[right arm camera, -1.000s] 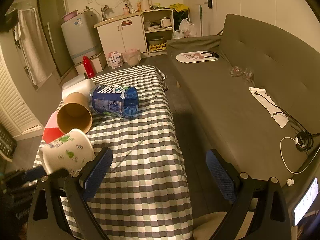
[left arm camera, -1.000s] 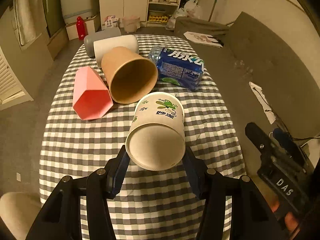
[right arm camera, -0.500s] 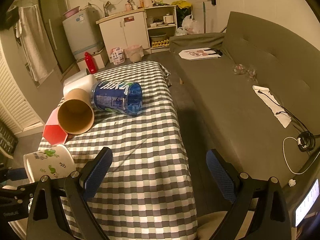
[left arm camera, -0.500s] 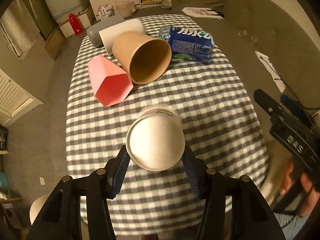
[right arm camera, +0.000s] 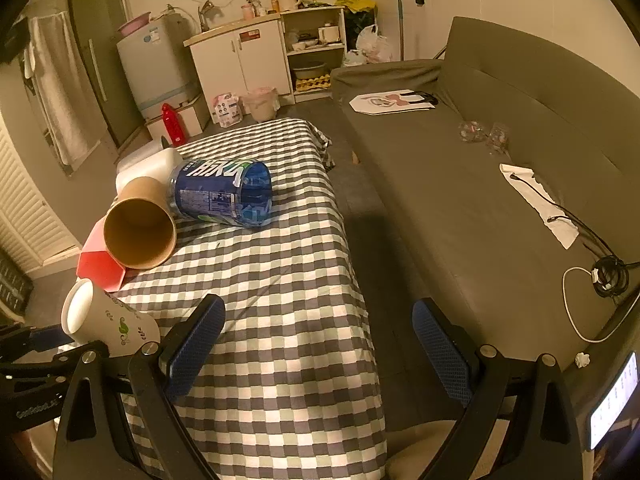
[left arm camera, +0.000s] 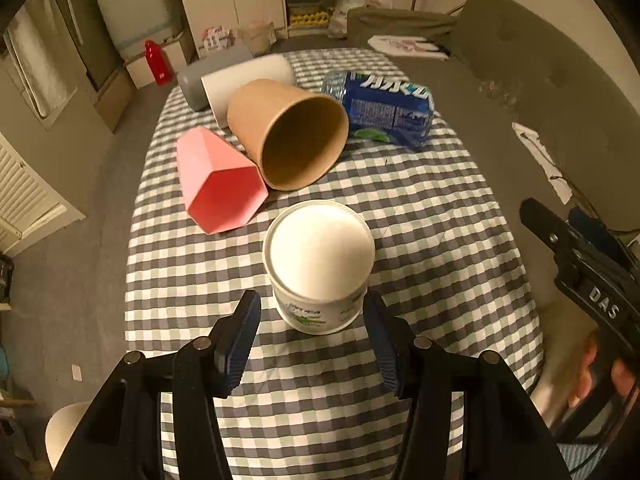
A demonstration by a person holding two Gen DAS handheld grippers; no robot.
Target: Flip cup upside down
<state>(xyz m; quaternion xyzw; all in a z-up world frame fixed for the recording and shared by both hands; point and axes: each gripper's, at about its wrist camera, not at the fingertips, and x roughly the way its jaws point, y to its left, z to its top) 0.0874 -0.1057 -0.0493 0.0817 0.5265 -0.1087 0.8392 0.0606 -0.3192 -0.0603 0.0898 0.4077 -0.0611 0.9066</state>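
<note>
A white paper cup with green print (left arm camera: 319,264) stands upside down on the checked tablecloth (left arm camera: 420,216), its flat base facing up. My left gripper (left arm camera: 312,328) is open, its blue pads just behind the cup on either side and not touching it. The cup also shows at the left of the right wrist view (right arm camera: 108,320), beside the left gripper. My right gripper (right arm camera: 318,340) is open and empty over the table's right front edge.
A brown paper cup (left arm camera: 288,136), a pink hexagonal cup (left arm camera: 218,184), a white cup (left arm camera: 248,80), a grey cup (left arm camera: 212,68) and a blue-labelled bottle (left arm camera: 384,108) lie on their sides at the table's far half. A grey sofa (right arm camera: 500,184) runs along the right.
The left gripper turned the cup base-up, set it on the cloth, then opened and drew back slightly. The right gripper barely moved.
</note>
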